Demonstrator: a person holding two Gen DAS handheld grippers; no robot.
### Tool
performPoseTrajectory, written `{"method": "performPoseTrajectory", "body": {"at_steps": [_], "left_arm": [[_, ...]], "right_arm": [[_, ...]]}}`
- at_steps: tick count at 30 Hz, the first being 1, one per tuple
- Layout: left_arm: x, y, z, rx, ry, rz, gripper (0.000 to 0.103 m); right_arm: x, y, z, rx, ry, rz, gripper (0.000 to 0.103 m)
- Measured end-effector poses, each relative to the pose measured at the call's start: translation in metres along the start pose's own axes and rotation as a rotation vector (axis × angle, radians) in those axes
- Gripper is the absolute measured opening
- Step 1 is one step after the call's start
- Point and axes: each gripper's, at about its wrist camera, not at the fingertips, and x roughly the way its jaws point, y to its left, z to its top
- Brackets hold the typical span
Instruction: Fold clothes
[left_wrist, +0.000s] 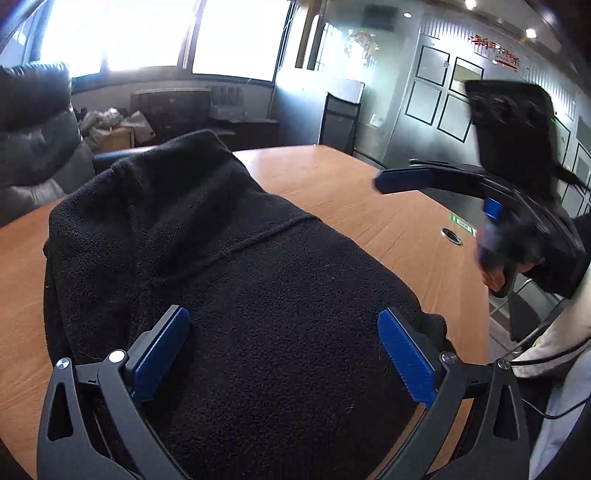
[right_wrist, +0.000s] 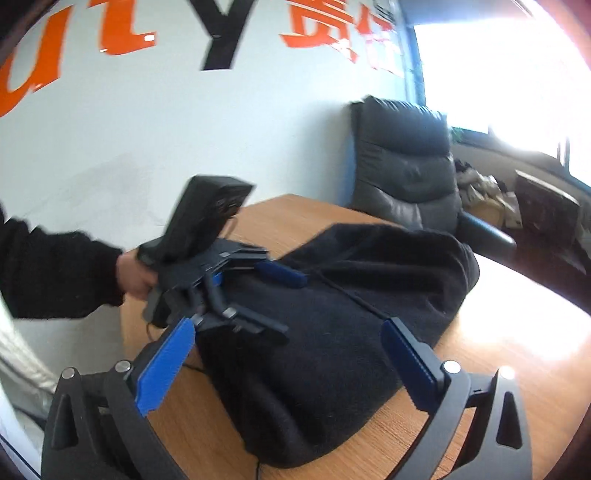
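Sunlit office, wooden desk (left_wrist: 351, 184): at far left a black leather armchair (left_wrist: 33, 136) stands under blown-out windows, and just right of it the black fleece garment (left_wrist: 240, 288) lies on the desk as a compact, doubled-over bundle with a seam line running across it. We hold our left tool (left_wrist: 283, 354) low over the near end of the bundle, its blue pads spread wide with nothing between them. Farther right, our right tool (right_wrist: 288, 365) hovers above the desk beside the garment, likewise spread wide and holding nothing; in the left wrist view it appears blurred, with our hand (left_wrist: 496, 277) on its grip.

We judge the fleece soft, thick and light, grippy rather than slippery, likely to sag and slump when lifted. A hold is best taken at an edge or corner, pinching through all layers so the stack does not slide apart. Whether this bundle is a fold half made or one complete, we cannot tell from how it lies.
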Motion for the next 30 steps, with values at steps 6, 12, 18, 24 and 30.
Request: {"method": "performPoseTrajectory", "body": {"at_steps": [6, 12, 18, 24, 30], "left_arm": [[-0.003, -0.006, -0.008, -0.014, -0.047, 0.054, 0.102], [-0.035, -0.009, 0.014, -0.048, -0.099, 0.037, 0.103], [-0.012, 0.017, 0.005, -0.124, -0.002, 0.074, 0.102], [-0.014, 0.016, -0.010, -0.130, -0.068, 0.131, 0.102], [-0.037, 0.004, 0.011, -0.113, -0.106, 0.148, 0.103]], "right_arm": [[0.076, -0.044, 0.016, 0.149, 0.191, -0.030, 0.088], [0.101, -0.040, 0.034, 0.092, 0.234, -0.057, 0.085], [0.146, -0.084, 0.080, 0.120, 0.241, -0.116, 0.102], [0.217, -0.102, 0.073, 0.127, 0.486, -0.121, 0.103], [0.217, -0.105, 0.110, 0.186, 0.465, -0.116, 0.103]]}}
